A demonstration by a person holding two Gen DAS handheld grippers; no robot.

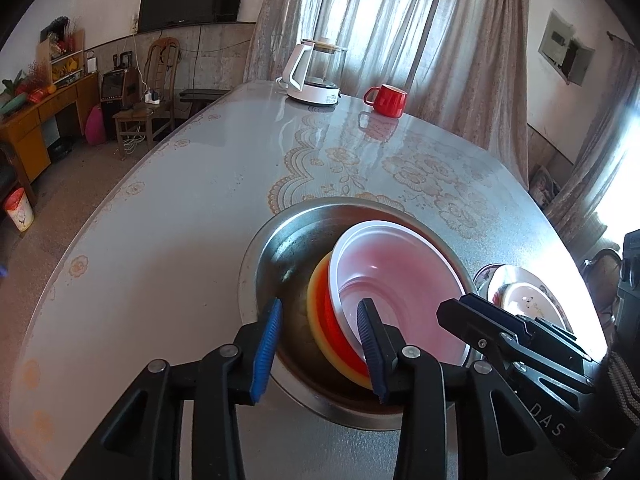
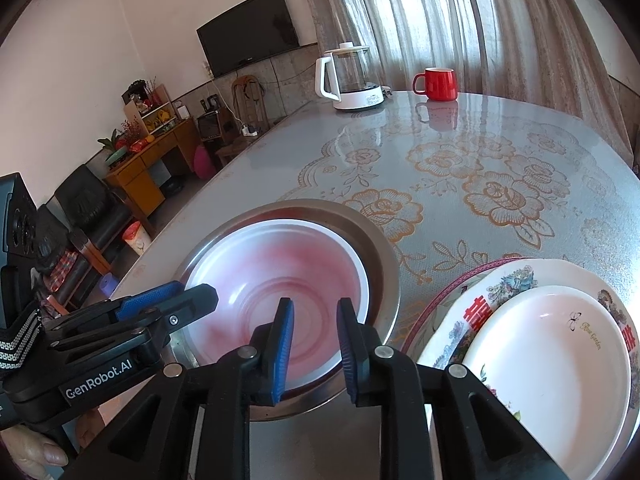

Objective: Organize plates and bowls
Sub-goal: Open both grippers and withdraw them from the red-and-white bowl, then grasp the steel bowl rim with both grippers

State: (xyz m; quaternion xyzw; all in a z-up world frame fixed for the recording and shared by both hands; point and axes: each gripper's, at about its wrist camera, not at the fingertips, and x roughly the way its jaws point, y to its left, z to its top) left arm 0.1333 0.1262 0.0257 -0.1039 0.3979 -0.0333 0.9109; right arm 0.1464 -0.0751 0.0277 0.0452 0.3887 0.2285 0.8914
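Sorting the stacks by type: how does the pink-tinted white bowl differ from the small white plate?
The pink-tinted white bowl is deep and sits inside the steel basin; the small white plate is shallow and rests on a flowered plate. The bowl is unprinted, the plate carries small lettering. Both are round and empty.

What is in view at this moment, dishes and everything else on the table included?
Round steel basin: one, silver, near table edge.
White plastic bowl: one, pink-tinted inside, tilted in the basin.
Orange-red plastic bowl: one, nested under the white bowl.
Plain white plate: one, atop the floral plate.
Floral patterned plate: one, right of the basin.
Red mug: one, far side.
White glass kettle: one, far side.
Lace-patterned table: one, grey.
Left gripper: black, blue pads, open over the basin.
Right gripper: same, open.
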